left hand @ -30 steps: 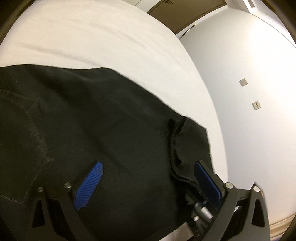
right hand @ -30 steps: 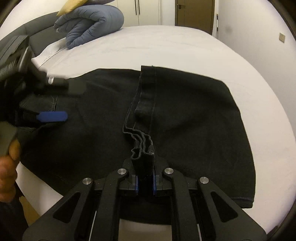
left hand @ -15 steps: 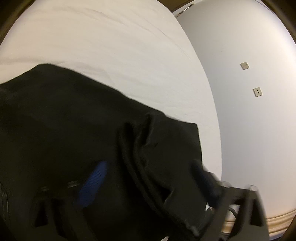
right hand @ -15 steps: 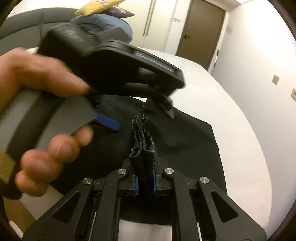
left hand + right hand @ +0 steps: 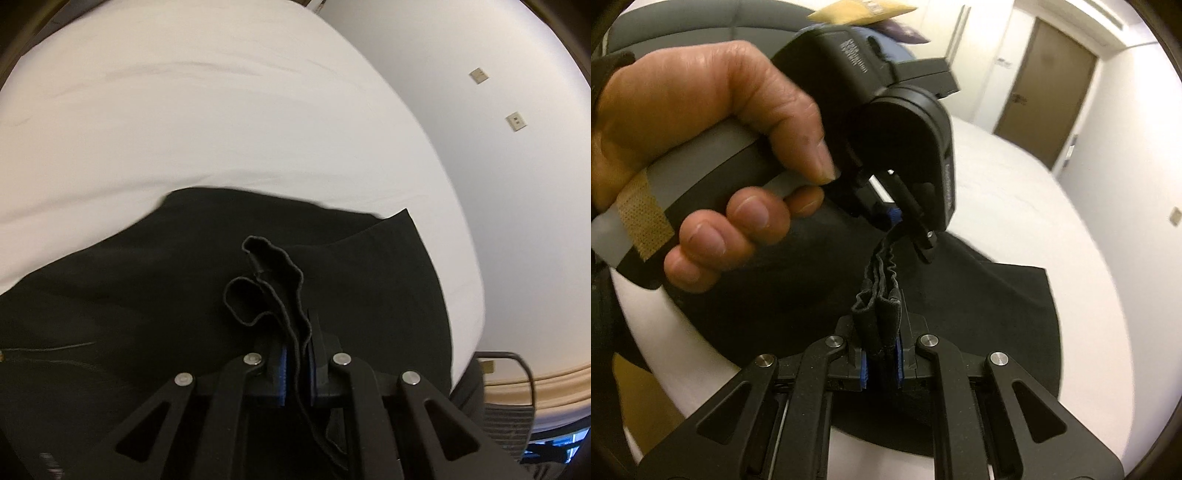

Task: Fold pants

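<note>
My right tool (image 5: 881, 360) pinched a bunched hem of the black pants (image 5: 997, 314) nearest me, my left tool (image 5: 297, 363) clamped the same hem just beyond, and the pants lay spread on the white bed (image 5: 221, 110).

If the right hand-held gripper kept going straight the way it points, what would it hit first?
Most likely the left hand-held gripper, held by the person's hand right ahead. Both are shut on one bunched edge of the black pants, so only that short span lies ahead of the right hand-held gripper; depth is uncertain.
</note>
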The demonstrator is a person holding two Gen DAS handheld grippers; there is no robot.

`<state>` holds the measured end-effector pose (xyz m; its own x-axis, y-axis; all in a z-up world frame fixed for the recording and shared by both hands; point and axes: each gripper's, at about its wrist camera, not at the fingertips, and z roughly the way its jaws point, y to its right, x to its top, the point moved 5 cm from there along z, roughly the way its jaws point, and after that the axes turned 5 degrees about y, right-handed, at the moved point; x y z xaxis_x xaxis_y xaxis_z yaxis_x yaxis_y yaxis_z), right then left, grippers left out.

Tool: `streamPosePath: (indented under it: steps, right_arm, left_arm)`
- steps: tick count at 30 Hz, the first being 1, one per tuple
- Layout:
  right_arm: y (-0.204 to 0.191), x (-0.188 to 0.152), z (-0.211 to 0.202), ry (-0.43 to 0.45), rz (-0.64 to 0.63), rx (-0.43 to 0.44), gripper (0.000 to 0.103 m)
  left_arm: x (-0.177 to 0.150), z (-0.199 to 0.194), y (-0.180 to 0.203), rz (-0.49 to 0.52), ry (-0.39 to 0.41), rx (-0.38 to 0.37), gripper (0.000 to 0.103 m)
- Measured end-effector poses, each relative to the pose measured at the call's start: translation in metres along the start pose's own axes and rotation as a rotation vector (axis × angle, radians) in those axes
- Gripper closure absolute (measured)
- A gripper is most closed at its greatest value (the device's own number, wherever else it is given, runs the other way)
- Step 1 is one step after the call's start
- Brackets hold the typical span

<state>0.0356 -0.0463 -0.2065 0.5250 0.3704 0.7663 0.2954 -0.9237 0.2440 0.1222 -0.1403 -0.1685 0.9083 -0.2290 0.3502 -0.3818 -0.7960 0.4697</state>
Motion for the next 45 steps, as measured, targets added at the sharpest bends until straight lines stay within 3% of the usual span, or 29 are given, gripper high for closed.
streamPosePath:
  steps: [8,14,18,20,21,23,24,26,27,32,36,38,39,41,43,45]
  right_arm:
    - [-0.029,-0.012,0.009,-0.057,-0.033,0.049,0.094]
    - [-0.041,-0.017,0.011,-0.085,-0.058,0.066,0.094]
    - [-0.048,-0.026,0.021,-0.121,-0.067,0.088,0.090]
    - [-0.032,-0.029,0.043,-0.165,-0.042,0.100,0.089]
    - [-0.029,-0.030,0.042,-0.161,-0.016,0.104,0.088]
    - [-0.019,-0.032,0.032,-0.164,0.038,0.150,0.081]
    - [-0.013,-0.034,0.024,-0.170,0.073,0.185,0.070]
    - [0.002,-0.038,0.003,-0.154,0.167,0.285,0.052]
    - [0.014,-0.037,-0.008,-0.138,0.218,0.327,0.051]
    - [0.104,-0.043,-0.039,-0.067,0.511,0.497,0.051]
    - [0.193,-0.051,-0.018,-0.043,0.784,0.566,0.051]
    - [0.221,-0.061,0.002,-0.052,0.883,0.644,0.051]
    - [0.233,-0.070,0.012,-0.071,0.924,0.640,0.051]
    - [0.245,-0.096,0.032,-0.127,0.971,0.648,0.051]
    - [0.241,-0.126,0.050,-0.233,0.988,0.641,0.051]
    - [0.229,-0.136,0.052,-0.222,0.955,0.657,0.056]
  left_arm:
    - [-0.013,0.002,-0.030,-0.026,-0.010,0.018,0.094]
    - [-0.012,0.013,-0.028,-0.028,0.000,0.035,0.094]
    - [-0.009,0.020,-0.027,-0.035,0.009,0.070,0.084]
    - [-0.011,0.020,-0.031,-0.064,0.013,0.053,0.081]
    - [-0.012,0.018,-0.031,-0.068,0.022,0.058,0.076]
    - [-0.012,0.006,-0.030,-0.048,0.057,0.114,0.056]
    - [-0.012,-0.002,-0.030,-0.034,0.085,0.150,0.046]
    - [-0.010,-0.016,-0.028,-0.019,0.136,0.218,0.038]
    - [-0.010,-0.026,-0.022,0.003,0.176,0.267,0.038]
    - [-0.014,-0.044,0.017,0.130,0.284,0.324,0.038]
    - [-0.043,-0.010,0.036,0.152,0.224,0.297,0.038]
    - [-0.060,0.019,0.036,0.142,0.163,0.314,0.038]
    - [-0.067,0.026,0.036,0.145,0.166,0.337,0.038]
    - [-0.078,0.025,0.043,0.155,0.195,0.367,0.036]
    - [-0.084,0.023,0.041,0.129,0.195,0.351,0.036]
    - [-0.090,0.023,0.039,0.123,0.190,0.347,0.034]
